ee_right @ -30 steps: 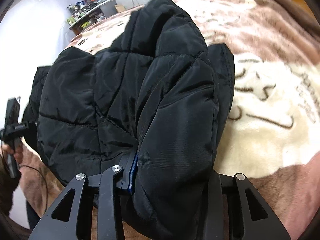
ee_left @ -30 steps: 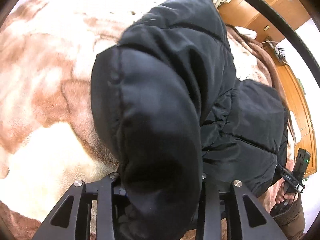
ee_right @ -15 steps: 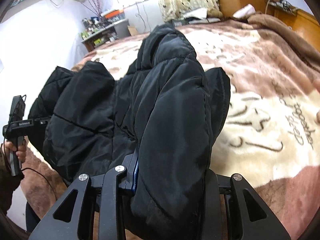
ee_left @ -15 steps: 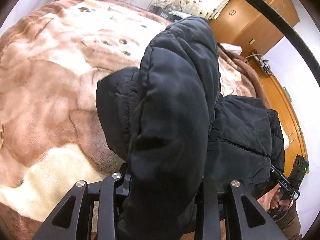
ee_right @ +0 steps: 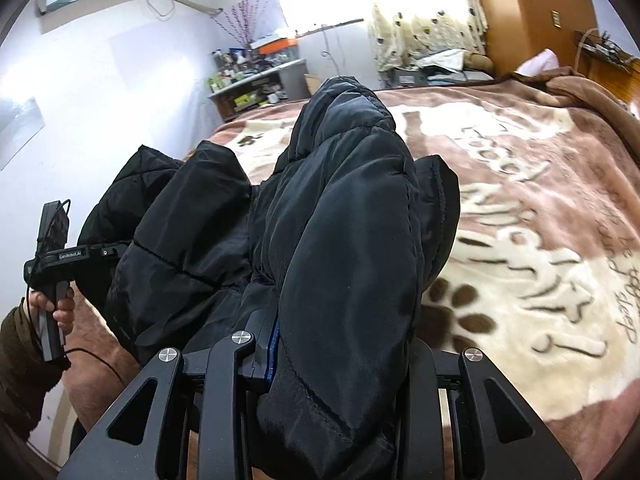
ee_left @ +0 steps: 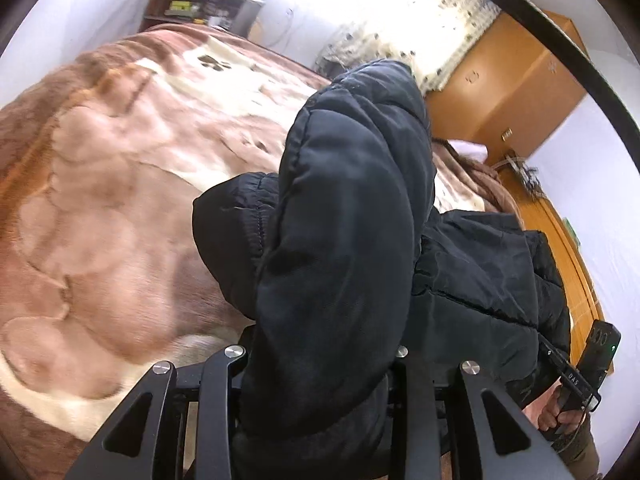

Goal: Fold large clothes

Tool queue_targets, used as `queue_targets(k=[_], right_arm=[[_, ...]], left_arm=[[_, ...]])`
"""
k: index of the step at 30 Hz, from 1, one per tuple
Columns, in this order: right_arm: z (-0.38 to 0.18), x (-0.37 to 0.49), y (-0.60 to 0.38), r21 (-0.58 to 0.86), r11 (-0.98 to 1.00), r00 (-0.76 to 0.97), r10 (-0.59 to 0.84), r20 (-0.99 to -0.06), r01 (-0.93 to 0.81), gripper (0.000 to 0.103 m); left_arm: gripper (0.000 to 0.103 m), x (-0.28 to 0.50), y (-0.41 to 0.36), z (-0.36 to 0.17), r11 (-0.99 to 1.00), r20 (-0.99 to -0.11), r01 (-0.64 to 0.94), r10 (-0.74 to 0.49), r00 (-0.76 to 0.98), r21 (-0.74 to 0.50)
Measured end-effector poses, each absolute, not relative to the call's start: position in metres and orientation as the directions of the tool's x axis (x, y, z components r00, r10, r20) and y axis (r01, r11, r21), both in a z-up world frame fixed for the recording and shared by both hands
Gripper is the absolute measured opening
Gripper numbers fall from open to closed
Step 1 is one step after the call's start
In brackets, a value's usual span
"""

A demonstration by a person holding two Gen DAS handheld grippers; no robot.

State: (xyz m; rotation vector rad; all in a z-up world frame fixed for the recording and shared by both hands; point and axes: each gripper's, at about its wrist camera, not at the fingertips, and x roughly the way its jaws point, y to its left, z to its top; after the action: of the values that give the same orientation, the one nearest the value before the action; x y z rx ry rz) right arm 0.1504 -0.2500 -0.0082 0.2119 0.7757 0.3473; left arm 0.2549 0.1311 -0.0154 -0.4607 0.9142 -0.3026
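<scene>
A black puffer jacket (ee_left: 352, 208) hangs in thick folds over a brown and cream plush blanket (ee_left: 100, 200) on the bed. My left gripper (ee_left: 320, 360) is shut on one bunched edge of it, and the padding hides the fingertips. In the right wrist view the same jacket (ee_right: 352, 220) bulges up between the jaws of my right gripper (ee_right: 332, 344), which is shut on another edge. The jacket stretches between both grippers, lifted off the blanket (ee_right: 540, 240). Each view shows the other gripper's handle (ee_left: 588, 368) (ee_right: 56, 256) in a person's hand at the frame edge.
A wooden wardrobe (ee_left: 512, 80) and a wooden headboard (ee_left: 568, 260) stand on the right of the bed. A cluttered shelf (ee_right: 260, 76) and a curtained window (ee_right: 420, 20) lie beyond the far end. The blanket spreads wide on both sides of the jacket.
Both grippers have risen and tilted up with the jacket in them. More of the room shows beyond the bed, and the jacket hangs higher over the blanket.
</scene>
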Motion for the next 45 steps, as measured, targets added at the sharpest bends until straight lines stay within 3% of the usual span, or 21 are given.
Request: queue_targets(k=[11, 23, 30, 45], right_arm=[[-0.027, 0.175, -0.200, 0.346, 0.896, 0.639, 0.443, -0.630, -0.280, 0.032], [-0.075, 0.174, -0.199, 0.343, 0.915, 0.602, 0.399, -0.692, -0.212, 0.032], [-0.094, 0.170, -0.207, 0.368, 0.916, 0.586, 0.388, -0.711, -0.159, 0.034], [-0.112, 0.169, -0.216, 0.398, 0.914, 0.547, 0.374, -0.749, -0.080, 0.050]], left_arm=[[0.033, 0.259, 0.202, -0.023, 0.864, -0.687, -0.037, -0.373, 0.623, -0.502], [0.036, 0.274, 0.226, -0.086, 0.861, -0.744, -0.126, -0.343, 0.573, -0.494], [0.048, 0.281, 0.234, -0.107, 0.861, -0.768, -0.147, -0.341, 0.542, -0.486], [0.072, 0.284, 0.236, -0.123, 0.862, -0.801, -0.188, -0.328, 0.502, -0.471]])
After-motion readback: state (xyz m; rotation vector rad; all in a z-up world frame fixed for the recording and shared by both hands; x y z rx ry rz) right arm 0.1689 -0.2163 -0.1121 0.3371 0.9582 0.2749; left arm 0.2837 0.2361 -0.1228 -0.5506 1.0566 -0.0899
